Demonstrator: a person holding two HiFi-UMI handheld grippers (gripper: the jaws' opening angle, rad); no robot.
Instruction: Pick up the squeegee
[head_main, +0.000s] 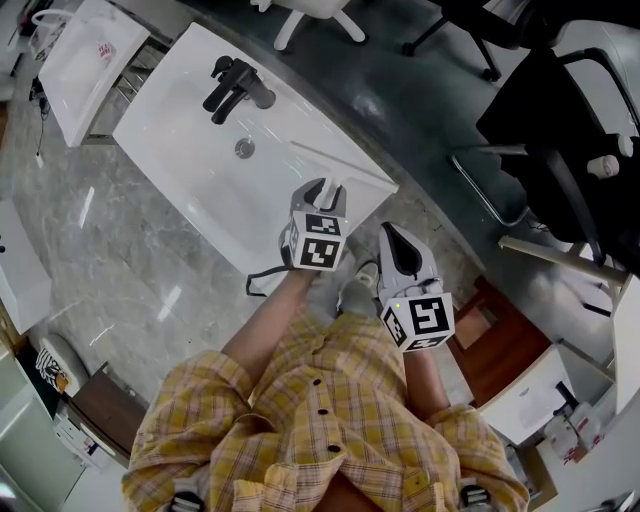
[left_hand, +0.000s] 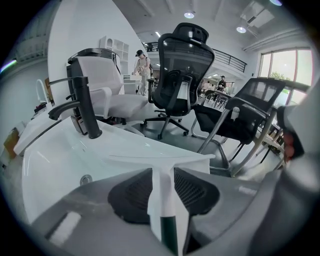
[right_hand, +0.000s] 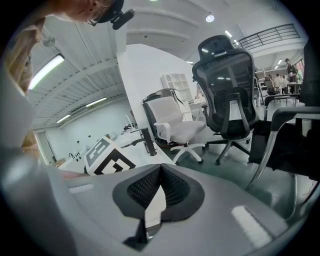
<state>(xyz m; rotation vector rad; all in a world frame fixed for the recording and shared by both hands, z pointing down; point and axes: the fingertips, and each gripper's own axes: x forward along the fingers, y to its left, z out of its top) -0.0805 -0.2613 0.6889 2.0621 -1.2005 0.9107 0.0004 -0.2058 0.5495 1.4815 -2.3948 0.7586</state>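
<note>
Lying flat on the white sink's (head_main: 200, 150) corner nearest the person, well apart from the black faucet (head_main: 232, 85), the squeegee (left_hand: 161, 172) has its blade across the rim and its handle pointing back at the person. Left tool (head_main: 327, 192) is released, with jaws spread either side of the handle and not yet clamped on it. Looks like light, stiff plastic with a soft blade edge, and the smooth white neck is probably slippery. Best hold is likely on the handle just behind the head or on the dark grip section, never the blade. Right tool (right_hand: 159, 176) is clenched and empty, off to the side.
</note>
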